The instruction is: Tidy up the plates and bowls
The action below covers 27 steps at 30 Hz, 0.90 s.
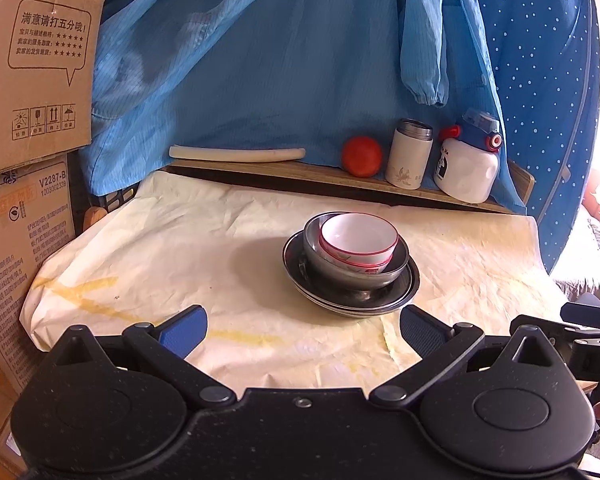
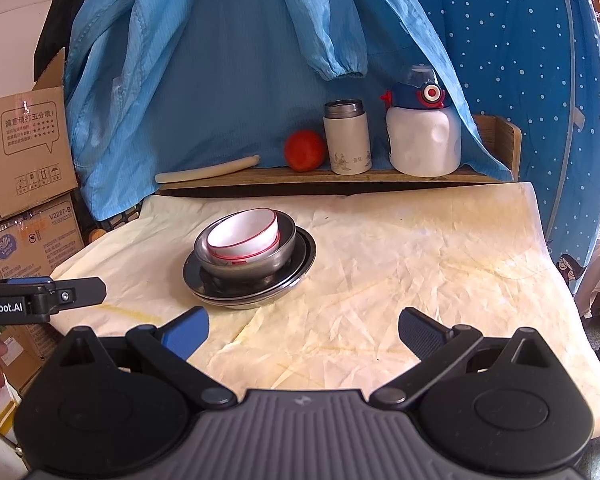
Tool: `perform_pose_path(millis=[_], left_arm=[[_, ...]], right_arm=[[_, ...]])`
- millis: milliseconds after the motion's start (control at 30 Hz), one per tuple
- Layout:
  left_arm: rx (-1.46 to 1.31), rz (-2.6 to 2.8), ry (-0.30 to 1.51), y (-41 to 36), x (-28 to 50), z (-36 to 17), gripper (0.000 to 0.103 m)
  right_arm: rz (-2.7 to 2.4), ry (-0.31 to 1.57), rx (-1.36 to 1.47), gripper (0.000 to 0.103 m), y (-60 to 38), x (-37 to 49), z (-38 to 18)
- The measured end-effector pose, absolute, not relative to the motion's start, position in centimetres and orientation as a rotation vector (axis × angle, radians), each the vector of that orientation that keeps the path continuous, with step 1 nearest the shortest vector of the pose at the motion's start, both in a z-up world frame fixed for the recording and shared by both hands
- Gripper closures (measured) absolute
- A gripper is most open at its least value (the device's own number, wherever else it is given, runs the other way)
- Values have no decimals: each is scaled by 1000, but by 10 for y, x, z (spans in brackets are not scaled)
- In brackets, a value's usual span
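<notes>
One stack stands on the cream table cover (image 1: pixel 180 248) (image 2: pixel 420 264). At the bottom lie steel plates (image 1: pixel 400 296) (image 2: pixel 296 276), in them a steel bowl (image 1: pixel 348 276) (image 2: pixel 256 266), and inside that white bowls with red rims (image 1: pixel 358 240) (image 2: pixel 242 232). My left gripper (image 1: pixel 303 334) is open, held back from the stack, which sits just ahead between its fingertips. My right gripper (image 2: pixel 303 334) is open too, with the stack ahead and to its left. Each gripper shows at the edge of the other's view.
A wooden shelf (image 1: pixel 300 174) (image 2: pixel 340 178) at the back holds a white stick (image 1: pixel 236 154), a tomato (image 1: pixel 361 156) (image 2: pixel 305 150), a white flask (image 1: pixel 410 154) (image 2: pixel 347 136) and a white bottle (image 1: pixel 470 160) (image 2: pixel 422 132). Blue cloth hangs behind. Cardboard boxes (image 1: pixel 32 80) (image 2: pixel 24 152) stand at left.
</notes>
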<state>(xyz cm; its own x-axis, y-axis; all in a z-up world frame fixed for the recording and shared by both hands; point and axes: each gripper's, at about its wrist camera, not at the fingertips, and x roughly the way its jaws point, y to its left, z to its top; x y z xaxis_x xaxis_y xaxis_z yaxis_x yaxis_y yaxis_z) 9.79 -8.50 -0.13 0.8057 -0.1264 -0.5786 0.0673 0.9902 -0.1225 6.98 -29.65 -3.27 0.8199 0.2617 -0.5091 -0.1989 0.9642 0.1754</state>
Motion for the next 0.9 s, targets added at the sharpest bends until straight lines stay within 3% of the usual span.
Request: perform_pose_path(millis=[900], left_arm=[[-105, -84, 624, -86, 99, 0, 1]], right_arm=[[249, 565, 119, 0, -296, 75, -32]])
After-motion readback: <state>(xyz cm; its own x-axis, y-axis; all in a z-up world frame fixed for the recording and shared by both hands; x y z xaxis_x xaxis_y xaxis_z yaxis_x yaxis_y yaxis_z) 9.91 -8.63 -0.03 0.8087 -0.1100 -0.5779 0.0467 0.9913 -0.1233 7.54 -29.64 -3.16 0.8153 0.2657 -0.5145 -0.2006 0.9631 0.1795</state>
